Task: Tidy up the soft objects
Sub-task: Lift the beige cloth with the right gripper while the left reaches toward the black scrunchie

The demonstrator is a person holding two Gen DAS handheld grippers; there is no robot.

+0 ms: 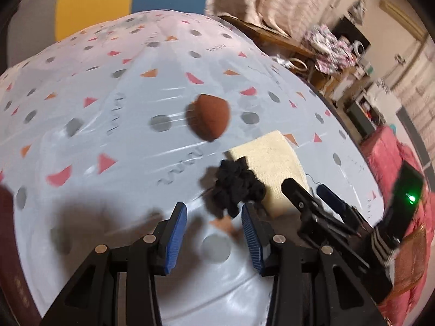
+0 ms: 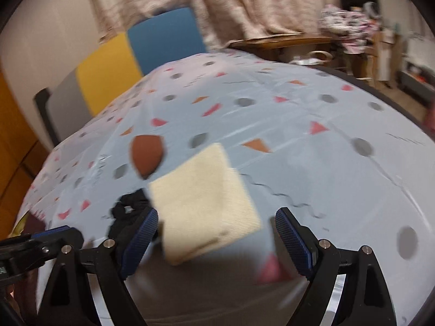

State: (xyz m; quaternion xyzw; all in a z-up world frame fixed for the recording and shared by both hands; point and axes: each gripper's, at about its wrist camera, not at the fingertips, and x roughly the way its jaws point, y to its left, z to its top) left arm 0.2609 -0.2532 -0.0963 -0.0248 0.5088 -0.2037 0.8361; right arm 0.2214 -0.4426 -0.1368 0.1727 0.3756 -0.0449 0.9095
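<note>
The left gripper [image 1: 214,233] is hanging half open, empty, beside the right gripper [image 2: 216,240], which is standing wide open.

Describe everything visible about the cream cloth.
The cream cloth is a folded, roughly square pad of soft, ribbed-looking fabric, with layered edges showing along its near side. It lies flat on the patterned tablecloth, just ahead of the right gripper, whose pads do not touch it. A black scrunchie lies at its corner, seemingly touching. The brown sponge sits close beyond it; contact is unclear.
</note>
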